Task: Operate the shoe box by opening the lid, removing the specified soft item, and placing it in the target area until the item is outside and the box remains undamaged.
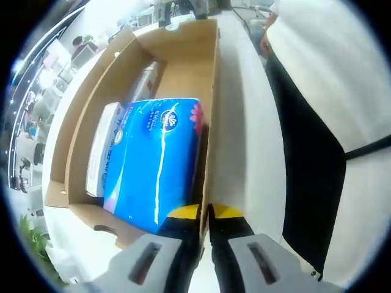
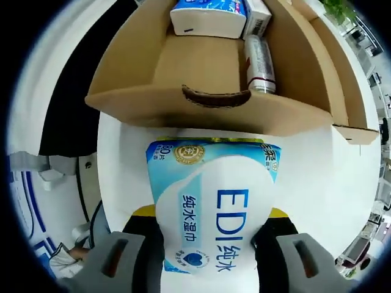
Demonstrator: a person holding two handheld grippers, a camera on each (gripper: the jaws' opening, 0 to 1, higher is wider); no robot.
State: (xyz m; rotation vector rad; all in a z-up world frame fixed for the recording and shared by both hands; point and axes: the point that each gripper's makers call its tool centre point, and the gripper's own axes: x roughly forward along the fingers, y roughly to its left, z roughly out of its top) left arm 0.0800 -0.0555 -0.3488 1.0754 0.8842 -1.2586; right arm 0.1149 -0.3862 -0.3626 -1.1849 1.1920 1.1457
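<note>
The box (image 2: 208,91) is open, and the right gripper (image 2: 204,244) clamps a pack of wet wipes (image 2: 214,207) outside it, at 6 o'clock; only setting down remains. The left gripper (image 1: 204,213), jaws together, seemingly pinches the box wall

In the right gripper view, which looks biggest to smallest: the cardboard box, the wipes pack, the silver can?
1. cardboard box
2. wipes pack, held in the right gripper; it sits nearest the camera, so looks enlarged
3. silver can
</note>
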